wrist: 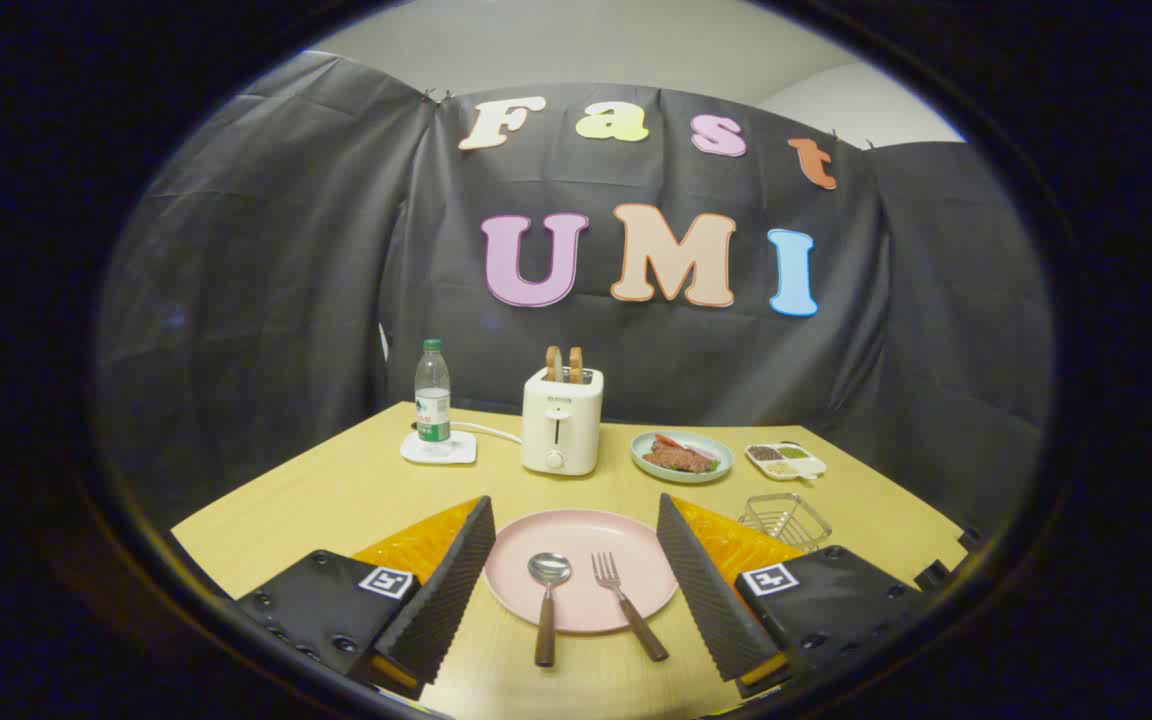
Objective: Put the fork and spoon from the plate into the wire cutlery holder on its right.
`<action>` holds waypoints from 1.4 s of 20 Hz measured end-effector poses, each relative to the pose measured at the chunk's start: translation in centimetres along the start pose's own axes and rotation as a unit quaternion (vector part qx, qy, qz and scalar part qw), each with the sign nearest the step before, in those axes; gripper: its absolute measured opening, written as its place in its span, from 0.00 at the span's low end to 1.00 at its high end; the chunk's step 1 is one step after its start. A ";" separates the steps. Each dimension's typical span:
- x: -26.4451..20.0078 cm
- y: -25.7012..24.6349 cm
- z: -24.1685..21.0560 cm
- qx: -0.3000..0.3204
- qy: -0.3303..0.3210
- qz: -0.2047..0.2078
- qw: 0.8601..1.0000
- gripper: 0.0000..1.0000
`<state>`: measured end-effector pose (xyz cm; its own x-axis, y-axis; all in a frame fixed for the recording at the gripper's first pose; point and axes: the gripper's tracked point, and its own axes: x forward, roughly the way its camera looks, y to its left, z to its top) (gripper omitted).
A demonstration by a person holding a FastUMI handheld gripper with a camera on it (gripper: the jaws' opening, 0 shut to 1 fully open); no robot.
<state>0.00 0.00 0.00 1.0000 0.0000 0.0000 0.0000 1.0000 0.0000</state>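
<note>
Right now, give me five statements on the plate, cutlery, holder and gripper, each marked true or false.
1. The spoon and fork lie on the pink plate. True.
2. The gripper is shut on the fork. False: its fingers stand open, one on each side of the plate, touching no cutlery.
3. The wire holder already holds the spoon. False: the holder is empty.
4. The toaster has bread slices standing in its slots. True.
5. The bottle lies on its side. False: it stands upright, beside the toaster.
</note>
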 end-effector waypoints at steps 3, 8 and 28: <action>0.9 -0.8 0.3 0.005 0.006 0.013 1.000 1.00; 1.9 -3.1 2.6 0.012 0.001 0.044 0.999 1.00; 0.0 -4.6 0.8 0.009 0.014 0.099 0.995 1.00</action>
<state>0.01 -4.62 0.81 0.9800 0.1974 -0.0264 -0.1969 0.9802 0.0202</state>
